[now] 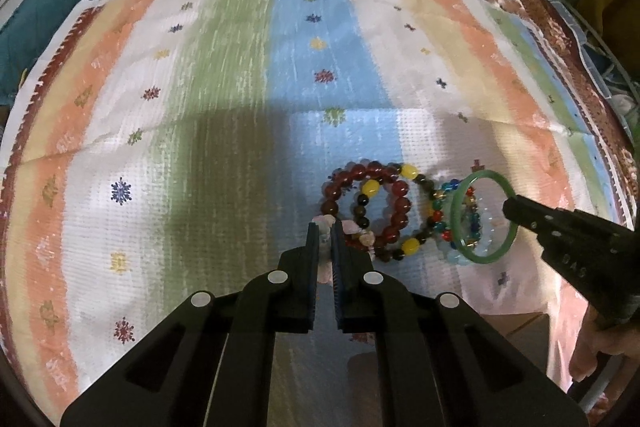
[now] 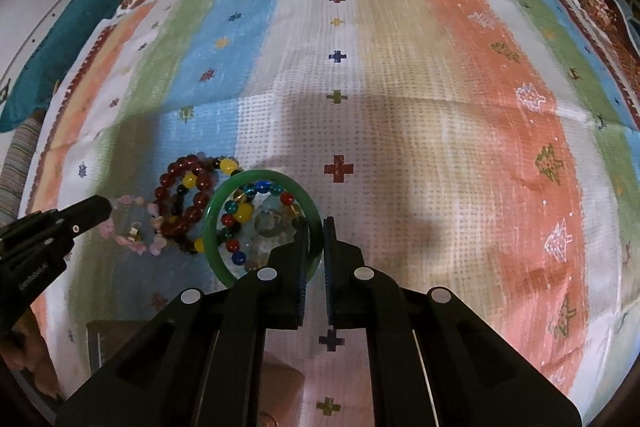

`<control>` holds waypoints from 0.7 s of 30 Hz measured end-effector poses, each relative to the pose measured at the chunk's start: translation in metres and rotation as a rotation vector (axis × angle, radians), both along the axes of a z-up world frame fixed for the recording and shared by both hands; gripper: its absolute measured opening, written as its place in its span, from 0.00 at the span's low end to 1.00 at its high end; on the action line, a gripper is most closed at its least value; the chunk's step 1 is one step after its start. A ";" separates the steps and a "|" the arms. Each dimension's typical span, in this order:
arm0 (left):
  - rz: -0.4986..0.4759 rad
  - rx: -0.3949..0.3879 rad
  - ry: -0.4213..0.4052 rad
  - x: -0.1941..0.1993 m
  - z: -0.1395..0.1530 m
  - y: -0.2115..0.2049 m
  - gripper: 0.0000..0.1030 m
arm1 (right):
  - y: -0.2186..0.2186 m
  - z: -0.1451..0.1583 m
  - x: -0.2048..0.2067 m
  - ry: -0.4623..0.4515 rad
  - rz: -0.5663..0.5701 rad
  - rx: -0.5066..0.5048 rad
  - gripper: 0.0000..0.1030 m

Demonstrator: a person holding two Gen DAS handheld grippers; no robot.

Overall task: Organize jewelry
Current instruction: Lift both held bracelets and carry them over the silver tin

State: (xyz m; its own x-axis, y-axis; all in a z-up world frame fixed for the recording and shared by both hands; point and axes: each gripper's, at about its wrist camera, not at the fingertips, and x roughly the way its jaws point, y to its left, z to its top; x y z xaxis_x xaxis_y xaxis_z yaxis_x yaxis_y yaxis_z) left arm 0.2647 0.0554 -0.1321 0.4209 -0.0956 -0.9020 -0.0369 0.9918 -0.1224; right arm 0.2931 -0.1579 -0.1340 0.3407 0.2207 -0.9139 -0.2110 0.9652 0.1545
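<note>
Right gripper point(image 2: 316, 227), nearest the right wrist camera: its fingers are clenched on the rim of the green bangle point(image 2: 224, 195), gripping the band at about 4 o'clock on the ring. The bangle stands tilted, its far side over the multicoloured bead bracelet point(image 2: 260, 191) and a clear bead bracelet point(image 2: 268, 223). The bangle is judged rigid, smooth and brittle, so liable to slip or chip; a grip across the band, as here, suits it.

Left gripper point(image 1: 325, 227), in the left wrist view: fingers nearly together around the pale pink bracelet point(image 2: 136, 235); whether they pinch it cannot be told. Strung beads are judged light and limp; take one strand only.

Beyond, at 12 o'clock: dark red bead bracelet point(image 1: 372, 171), entangled with the brown-and-yellow bracelet point(image 1: 410, 246). All lie on the striped cloth point(image 1: 224, 67).
</note>
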 end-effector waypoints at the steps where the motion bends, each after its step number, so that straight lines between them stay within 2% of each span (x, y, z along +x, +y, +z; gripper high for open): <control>1: -0.003 0.002 -0.008 -0.001 0.004 -0.002 0.06 | 0.000 0.001 -0.001 -0.002 0.000 0.003 0.08; 17: 0.001 0.025 -0.068 -0.029 0.051 -0.014 0.06 | -0.003 0.042 -0.036 -0.085 0.018 0.029 0.08; 21: 0.010 0.009 -0.083 -0.037 0.060 -0.016 0.06 | -0.005 0.048 -0.044 -0.101 0.021 0.020 0.08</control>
State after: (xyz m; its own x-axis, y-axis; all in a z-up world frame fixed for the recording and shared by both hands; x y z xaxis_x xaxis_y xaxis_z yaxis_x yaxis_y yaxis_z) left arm 0.2278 0.0390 -0.0725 0.4952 -0.0830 -0.8648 -0.0366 0.9926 -0.1162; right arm 0.2490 -0.1624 -0.0861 0.4263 0.2464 -0.8704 -0.2468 0.9574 0.1502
